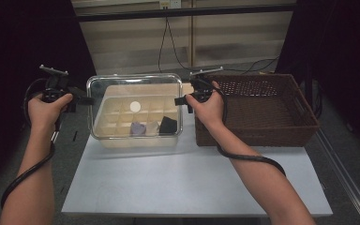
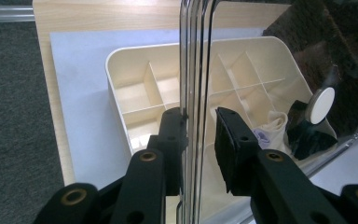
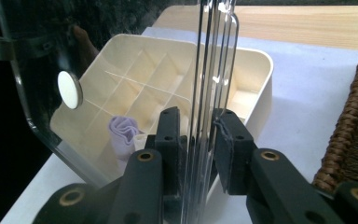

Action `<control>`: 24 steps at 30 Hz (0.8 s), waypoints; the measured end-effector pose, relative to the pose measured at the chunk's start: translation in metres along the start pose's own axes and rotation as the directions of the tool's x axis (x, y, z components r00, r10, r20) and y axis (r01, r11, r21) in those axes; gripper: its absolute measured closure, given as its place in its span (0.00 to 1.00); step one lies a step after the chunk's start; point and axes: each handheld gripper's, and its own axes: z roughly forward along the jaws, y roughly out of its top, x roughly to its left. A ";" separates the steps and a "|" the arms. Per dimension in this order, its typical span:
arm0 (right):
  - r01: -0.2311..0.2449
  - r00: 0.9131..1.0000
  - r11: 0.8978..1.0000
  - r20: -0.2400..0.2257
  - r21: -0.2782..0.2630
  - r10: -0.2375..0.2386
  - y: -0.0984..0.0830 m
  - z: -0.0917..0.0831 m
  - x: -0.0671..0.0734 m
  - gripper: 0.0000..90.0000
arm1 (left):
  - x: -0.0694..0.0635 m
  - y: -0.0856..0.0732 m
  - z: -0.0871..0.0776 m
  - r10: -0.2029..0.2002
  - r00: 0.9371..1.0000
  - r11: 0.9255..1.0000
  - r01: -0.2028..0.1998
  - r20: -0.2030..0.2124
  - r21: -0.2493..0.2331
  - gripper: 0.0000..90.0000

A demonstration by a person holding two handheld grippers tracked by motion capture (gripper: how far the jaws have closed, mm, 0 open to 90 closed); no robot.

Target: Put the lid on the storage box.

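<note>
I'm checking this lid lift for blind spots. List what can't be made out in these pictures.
- Whether the left hand-held gripper presses the clear lid: in the left gripper view a gap seems to remain beside the edge, blurred by reflections.
- Folded items in the tray: in the high view small, seen through the lid; the lilac one is partly behind it.
- Basket floor: dark in the high view.

clear lid (image 1: 122, 89), cream tray (image 1: 117, 126) — brown woven basket (image 1: 262, 101), lilac cloth (image 1: 138, 128).
</note>
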 end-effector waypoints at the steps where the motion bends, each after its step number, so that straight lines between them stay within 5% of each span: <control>1: -0.003 1.000 1.000 0.002 0.004 0.003 0.000 0.001 0.000 0.81 | 0.000 0.000 0.001 -0.003 1.000 1.000 0.003 -0.002 0.001 0.81; 24: -0.022 1.000 0.999 -0.002 0.025 0.022 0.003 0.019 -0.002 0.81 | 0.015 0.003 0.010 -0.037 0.999 0.999 0.037 -0.013 0.012 0.81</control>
